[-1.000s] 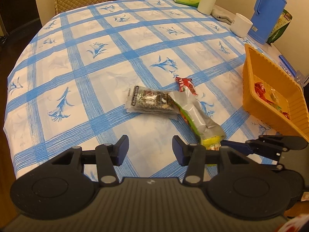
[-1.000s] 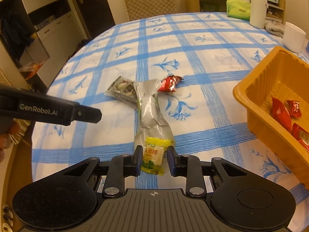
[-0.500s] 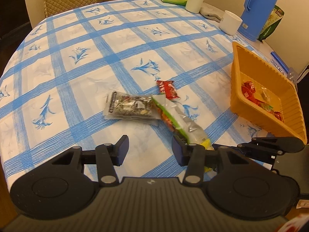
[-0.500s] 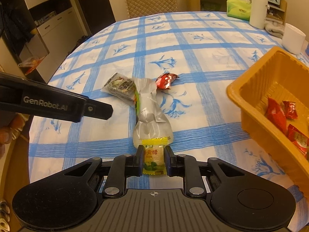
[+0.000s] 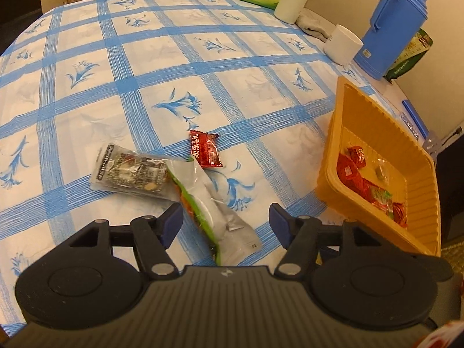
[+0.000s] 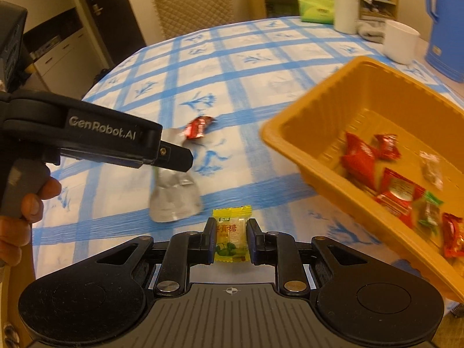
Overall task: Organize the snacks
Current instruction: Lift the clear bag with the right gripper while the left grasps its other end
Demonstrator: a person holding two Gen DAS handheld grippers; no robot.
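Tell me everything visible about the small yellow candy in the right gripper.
The yellow candy is a small pillow-shaped packet of glossy film, yellow with crimped ends, a pale centre with red characters and green print below. It stands upright, clamped at its sides by the right gripper, off the tablecloth, beside the orange tray.

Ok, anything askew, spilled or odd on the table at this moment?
Nothing spilled or damaged. Three packets still lie loose on the tablecloth: a silver pouch overlapping a dark snack packet, plus a red candy. The orange tray holds sorted snacks. The right gripper holds a yellow candy.
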